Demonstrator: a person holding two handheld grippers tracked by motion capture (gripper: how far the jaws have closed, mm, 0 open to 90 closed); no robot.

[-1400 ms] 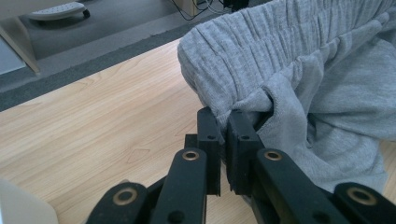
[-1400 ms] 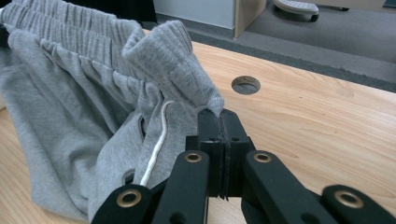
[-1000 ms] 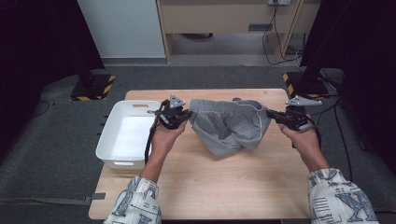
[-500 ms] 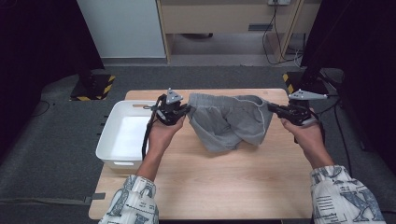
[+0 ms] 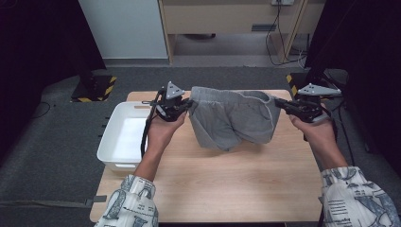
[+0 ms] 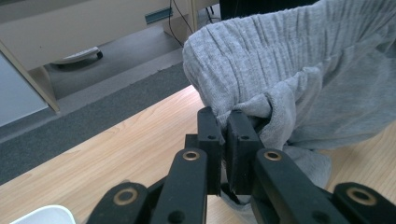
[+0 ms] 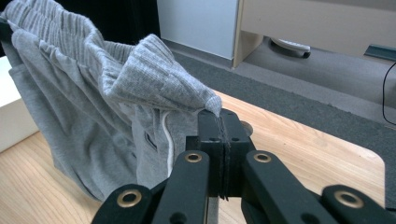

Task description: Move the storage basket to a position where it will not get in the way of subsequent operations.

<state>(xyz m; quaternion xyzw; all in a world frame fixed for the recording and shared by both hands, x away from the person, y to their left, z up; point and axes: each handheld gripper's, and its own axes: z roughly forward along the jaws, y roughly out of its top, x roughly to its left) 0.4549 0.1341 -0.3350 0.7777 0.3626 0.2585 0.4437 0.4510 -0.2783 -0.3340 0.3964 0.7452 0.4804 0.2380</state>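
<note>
- Wooden table [image 5: 227,189] carries a white bin [image 5: 124,137] at nine o'clock, well apart from the grey shorts [image 5: 234,118].
- Shorts hang mid-table, waistband stretched nine-to-three, legs drooping to the wood.
- Left gripper [image 5: 185,105] pinches one waistband corner; right gripper [image 5: 280,102] pinches the other.
- Right gripper view reveals a white drawstring [image 7: 168,140].

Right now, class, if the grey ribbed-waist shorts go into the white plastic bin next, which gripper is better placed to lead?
Left gripper: probably, since the white plastic bin sits beside it, while the right gripper holds the grey ribbed-waist shorts across the table.
</note>
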